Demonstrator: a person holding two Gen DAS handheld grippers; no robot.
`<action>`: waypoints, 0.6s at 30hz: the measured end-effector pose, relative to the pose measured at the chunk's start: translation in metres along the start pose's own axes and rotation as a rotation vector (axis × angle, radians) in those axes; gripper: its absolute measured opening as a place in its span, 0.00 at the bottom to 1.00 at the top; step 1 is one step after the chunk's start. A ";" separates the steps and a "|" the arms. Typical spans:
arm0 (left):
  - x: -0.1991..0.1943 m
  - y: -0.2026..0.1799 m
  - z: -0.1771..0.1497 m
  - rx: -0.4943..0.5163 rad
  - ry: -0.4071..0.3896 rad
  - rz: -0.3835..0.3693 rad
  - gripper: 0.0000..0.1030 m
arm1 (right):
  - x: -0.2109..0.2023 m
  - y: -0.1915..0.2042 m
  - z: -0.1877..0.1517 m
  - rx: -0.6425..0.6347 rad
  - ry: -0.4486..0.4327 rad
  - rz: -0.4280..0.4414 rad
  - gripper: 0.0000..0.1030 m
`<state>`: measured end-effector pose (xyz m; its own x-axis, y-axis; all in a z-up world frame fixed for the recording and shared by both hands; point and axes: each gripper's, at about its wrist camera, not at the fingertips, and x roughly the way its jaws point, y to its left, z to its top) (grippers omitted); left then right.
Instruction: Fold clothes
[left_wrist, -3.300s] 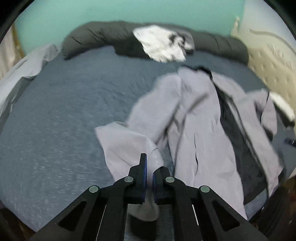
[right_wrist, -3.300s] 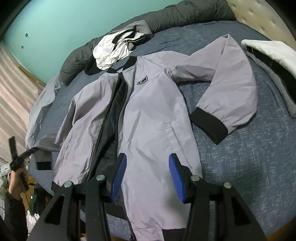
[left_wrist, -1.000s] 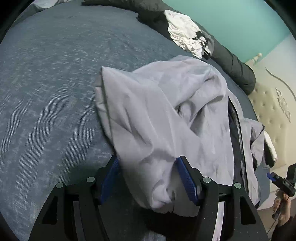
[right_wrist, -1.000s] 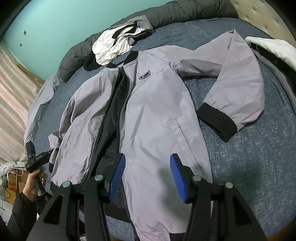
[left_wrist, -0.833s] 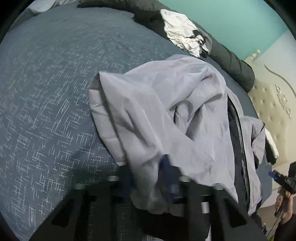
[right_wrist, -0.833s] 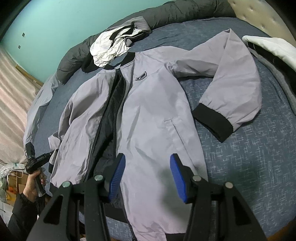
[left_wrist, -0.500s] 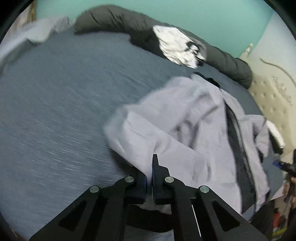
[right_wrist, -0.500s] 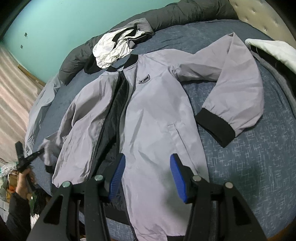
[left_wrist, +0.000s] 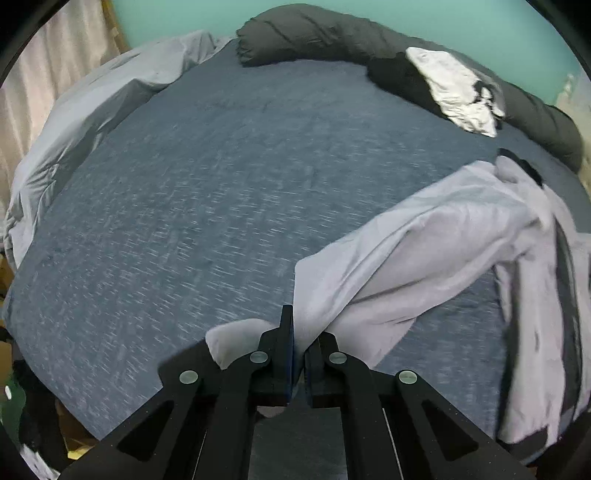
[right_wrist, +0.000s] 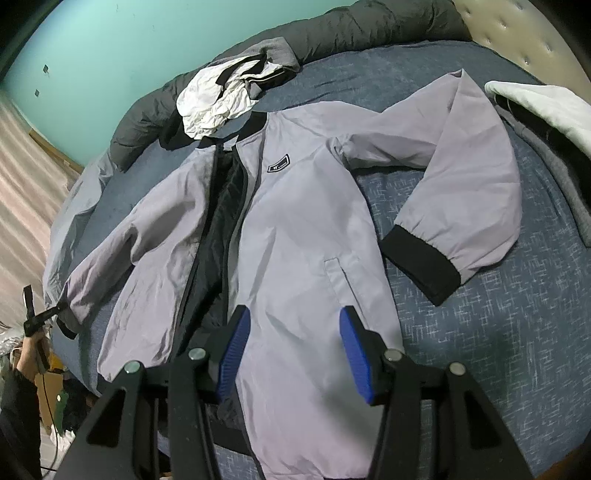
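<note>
The black two-finger left gripper (left_wrist: 298, 354) is clamped on a pale grey jacket sleeve (left_wrist: 399, 273). The sleeve trails off to its right, across the dark blue bedspread (left_wrist: 207, 206) ahead.

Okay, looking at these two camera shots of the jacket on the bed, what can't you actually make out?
- Left wrist view: the sleeve end, hidden between the shut left gripper fingers; the whole frame is motion-blurred.
- Right wrist view: the jacket hem, cut off by the bottom edge and the open right gripper.
- Right wrist view: wording on the chest badge, too small.

Blue bed (right_wrist: 517, 332): grey jacket (right_wrist: 303, 236), dark duvet (left_wrist: 332, 33), white garment (right_wrist: 214, 99).
</note>
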<state>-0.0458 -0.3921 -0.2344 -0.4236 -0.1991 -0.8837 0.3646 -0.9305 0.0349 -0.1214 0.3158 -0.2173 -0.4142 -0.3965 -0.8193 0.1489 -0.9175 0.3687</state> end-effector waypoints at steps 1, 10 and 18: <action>0.007 0.004 0.003 -0.011 0.011 0.009 0.03 | 0.001 -0.001 0.001 -0.001 0.002 -0.008 0.50; 0.017 0.028 0.012 -0.136 0.040 0.033 0.32 | 0.008 -0.002 0.018 -0.003 0.010 -0.025 0.50; -0.021 0.000 0.038 -0.107 -0.071 0.078 0.44 | 0.023 0.006 0.038 0.003 -0.006 0.006 0.50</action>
<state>-0.0685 -0.3995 -0.1986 -0.4468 -0.2945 -0.8448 0.4834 -0.8740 0.0490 -0.1638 0.3025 -0.2170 -0.4186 -0.4019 -0.8144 0.1487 -0.9150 0.3751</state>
